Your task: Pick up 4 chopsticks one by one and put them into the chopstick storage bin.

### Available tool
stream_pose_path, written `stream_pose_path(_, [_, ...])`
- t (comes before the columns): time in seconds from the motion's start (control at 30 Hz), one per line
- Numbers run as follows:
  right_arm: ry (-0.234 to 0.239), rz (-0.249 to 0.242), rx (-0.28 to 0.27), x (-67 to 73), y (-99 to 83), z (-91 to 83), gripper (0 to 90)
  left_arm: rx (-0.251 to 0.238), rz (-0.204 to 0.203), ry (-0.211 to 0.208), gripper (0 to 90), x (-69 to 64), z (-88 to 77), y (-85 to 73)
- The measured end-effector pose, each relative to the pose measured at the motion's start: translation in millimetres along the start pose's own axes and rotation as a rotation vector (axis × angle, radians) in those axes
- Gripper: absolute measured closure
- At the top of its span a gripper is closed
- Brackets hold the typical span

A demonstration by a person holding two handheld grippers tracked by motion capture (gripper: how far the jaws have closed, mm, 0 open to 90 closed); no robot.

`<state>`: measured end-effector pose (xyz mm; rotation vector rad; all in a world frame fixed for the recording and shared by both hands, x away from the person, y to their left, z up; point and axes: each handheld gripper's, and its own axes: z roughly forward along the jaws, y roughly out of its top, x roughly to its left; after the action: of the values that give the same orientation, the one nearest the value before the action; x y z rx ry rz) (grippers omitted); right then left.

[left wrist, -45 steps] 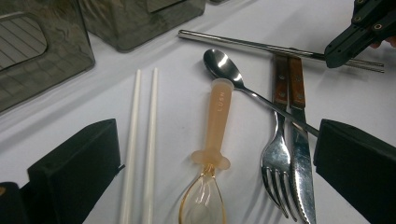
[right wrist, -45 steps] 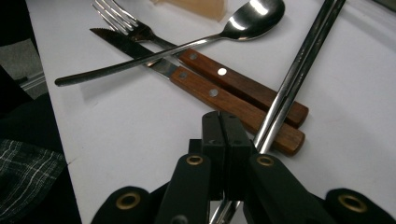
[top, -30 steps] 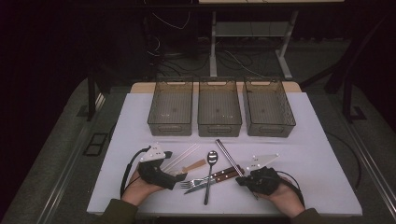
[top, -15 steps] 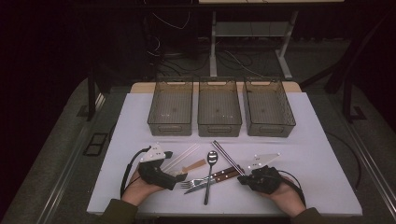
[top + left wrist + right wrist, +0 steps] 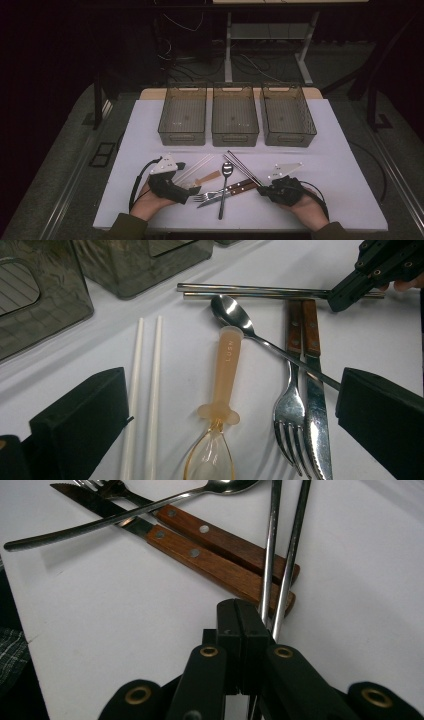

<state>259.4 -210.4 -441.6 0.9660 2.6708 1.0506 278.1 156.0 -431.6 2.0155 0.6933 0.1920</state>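
Both tongs sit low on my side of the white table (image 5: 345,165). My left gripper (image 5: 192,191) is released, its jaws spread wide, and in its own view they frame the near ends of the cutlery without touching any of it. My right gripper (image 5: 245,630) is clenched, jaws pressed flat together with nothing between them that I can see; its tip lies just beside the near ends of the metal chopsticks (image 5: 280,555), and I cannot tell whether it touches them. Between the two grippers the cutlery lies in a loose cluster. The white chopsticks (image 5: 145,390) lie parallel at the left of the left gripper view, with the amber plastic spoon (image 5: 220,400) just beside them. The fork (image 5: 290,410) and knife (image 5: 316,410) lie side by side, their wooden handles touching, and the metal spoon (image 5: 232,310) lies slantwise with its handle crossing over both. The metal chopsticks pass over the ends of the wooden handles. Three smoky plastic bins stand in a row at the far side of the table: the left bin (image 5: 183,115), middle bin (image 5: 235,115) and right bin (image 5: 287,115), well apart from the cutlery.
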Motion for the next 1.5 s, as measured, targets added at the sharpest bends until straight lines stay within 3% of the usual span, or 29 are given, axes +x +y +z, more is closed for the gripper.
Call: stream_pose_path(1.5, [-0.077,0.052,-0.004,-22.8,-5.5,-9.0,90.0,-0.004,0.008,-0.009,0.0,-1.8,0.5,0.5])
